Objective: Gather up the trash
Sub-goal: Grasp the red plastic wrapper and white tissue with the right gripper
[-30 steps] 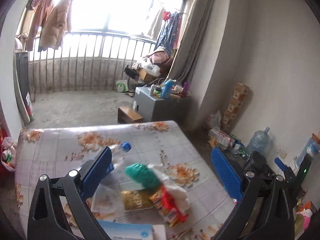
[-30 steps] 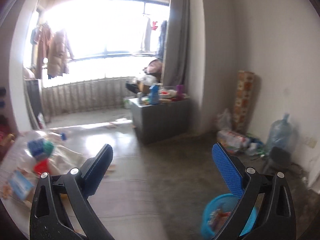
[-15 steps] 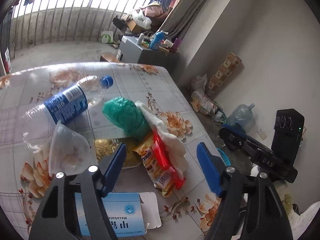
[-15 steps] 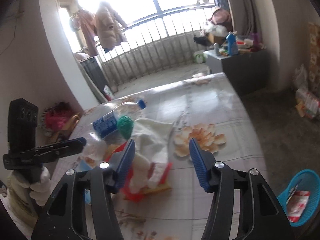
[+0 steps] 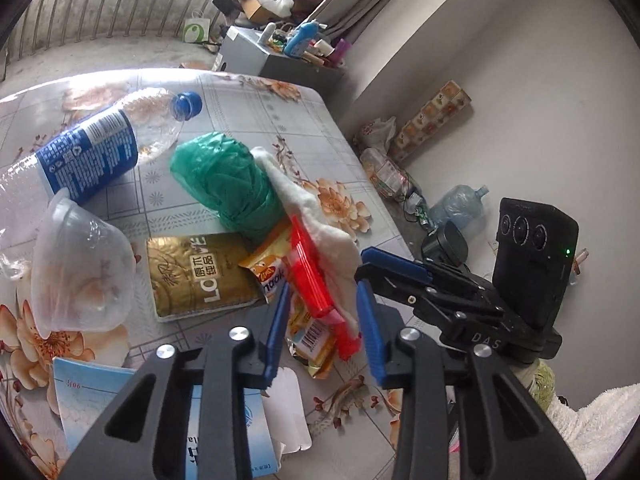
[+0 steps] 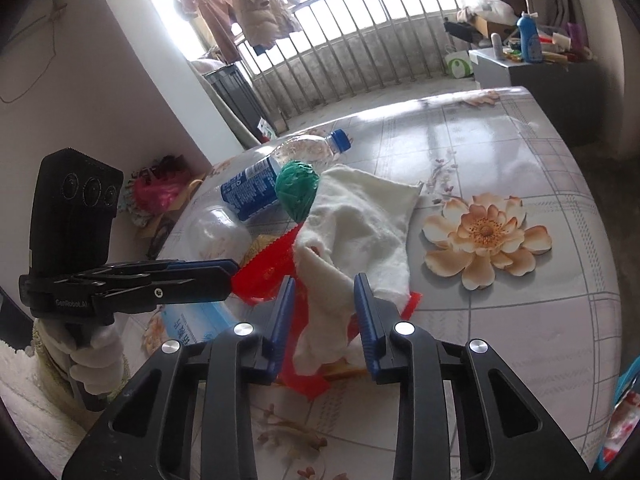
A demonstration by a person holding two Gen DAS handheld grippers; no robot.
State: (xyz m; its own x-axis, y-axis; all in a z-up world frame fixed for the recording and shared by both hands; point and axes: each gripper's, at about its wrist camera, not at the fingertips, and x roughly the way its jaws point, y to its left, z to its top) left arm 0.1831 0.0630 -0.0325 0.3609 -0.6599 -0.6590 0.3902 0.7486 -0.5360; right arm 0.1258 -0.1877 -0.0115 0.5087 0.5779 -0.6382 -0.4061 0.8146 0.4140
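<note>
White cloth [image 6: 360,224] lies crumpled over the middle of the trash heap on the floral table [image 6: 500,152], its near end drooping between the blue pads of the right gripper [image 6: 324,312], whose jaws stand apart on either side of it without pressing it. Under the cloth sits a red wrapper [image 5: 314,280], and beside that an orange snack packet [image 5: 308,320]; the left gripper [image 5: 324,320] reaches in with its jaws spread around these two, the pads close to them but not visibly clamping. In the left wrist view the right gripper's fingers [image 5: 394,266] come in from the side and crowd the same spot, touching the cloth's edge. A green plastic bag [image 5: 228,184], balled up, rests against the far end of the cloth. Beyond it lies a clear bottle [image 5: 92,152] with a blue cap and blue label, on its side. A clear plastic cup [image 5: 80,276] lies tipped over near a gold packet [image 5: 196,272], and a pale blue carton [image 5: 100,404] sits at the table's near edge, partly hidden by the left gripper's frame. At the lower right of the right wrist view, a blue basket [image 6: 624,400] peeks in beyond the table edge
</note>
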